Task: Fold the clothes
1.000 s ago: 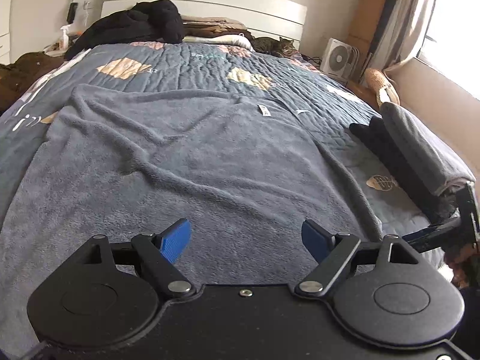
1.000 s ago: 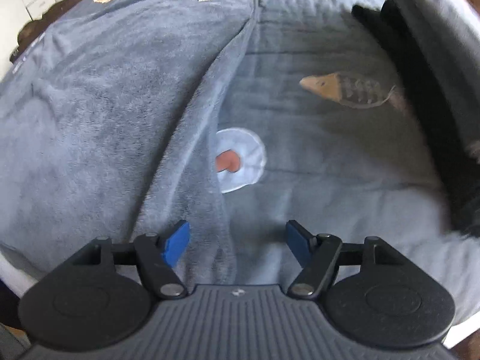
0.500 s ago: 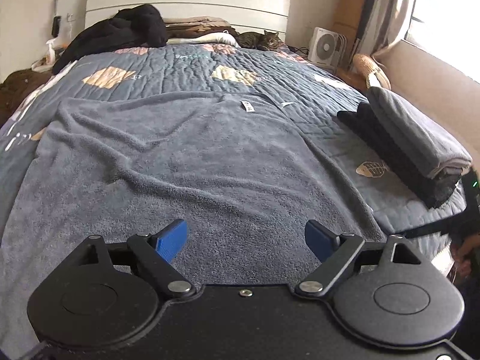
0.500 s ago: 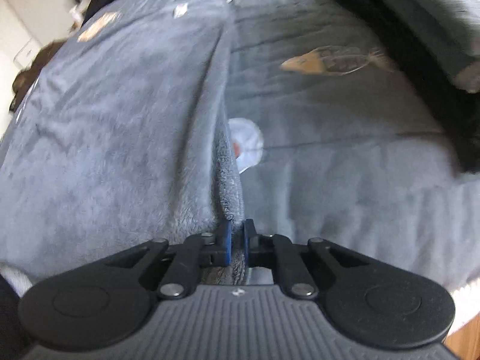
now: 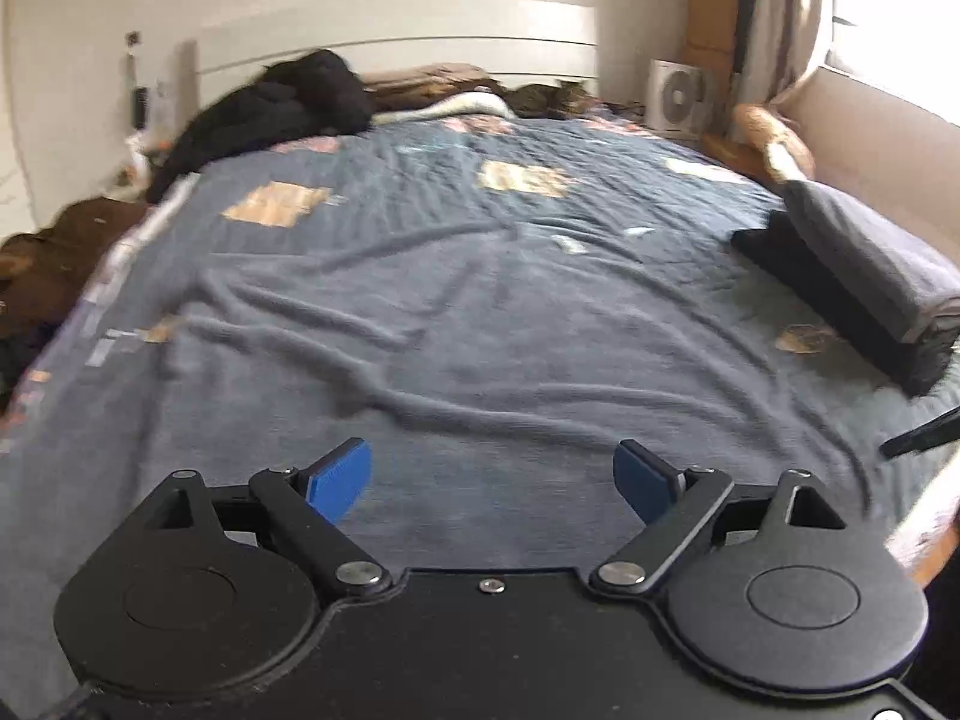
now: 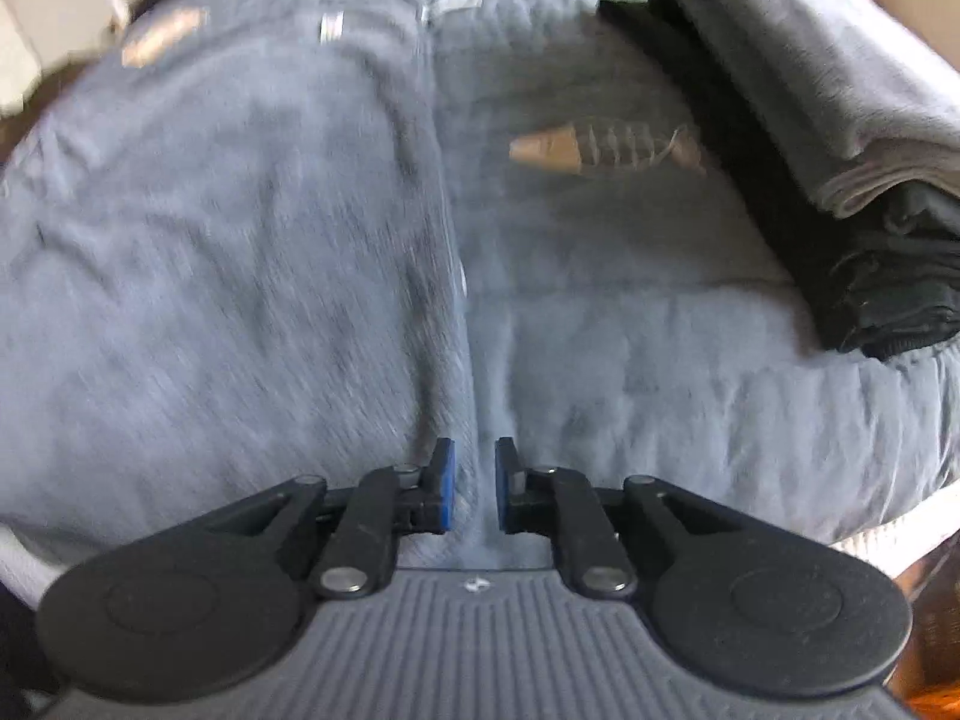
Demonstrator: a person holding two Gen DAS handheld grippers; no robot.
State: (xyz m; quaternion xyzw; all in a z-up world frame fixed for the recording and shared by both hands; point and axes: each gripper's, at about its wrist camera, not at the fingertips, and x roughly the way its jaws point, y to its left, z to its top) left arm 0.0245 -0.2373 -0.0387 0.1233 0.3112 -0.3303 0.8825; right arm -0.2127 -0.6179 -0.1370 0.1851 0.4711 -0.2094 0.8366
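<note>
Two grippers over a bed, grey fleece blanket (image 5: pixel 456 324) spread across the quilt (image 5: pixel 420 180), left gripper (image 5: pixel 492 480) wide and opening, empty, right gripper (image 6: pixel 474 483) opening slightly, blanket's edge fold between its pads, folded stack (image 6: pixel 828 138) beside.

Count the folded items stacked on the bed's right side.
2: a grey folded towel on top, a black folded garment beneath it, by the bed's right edge. More may be hidden between.

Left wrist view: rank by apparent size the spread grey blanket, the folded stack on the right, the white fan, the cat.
1. Spread grey blanket, largest by far.
2. Folded stack.
3. White fan and cat: look alike and both are far off and blurred, so no ranking between them.
</note>
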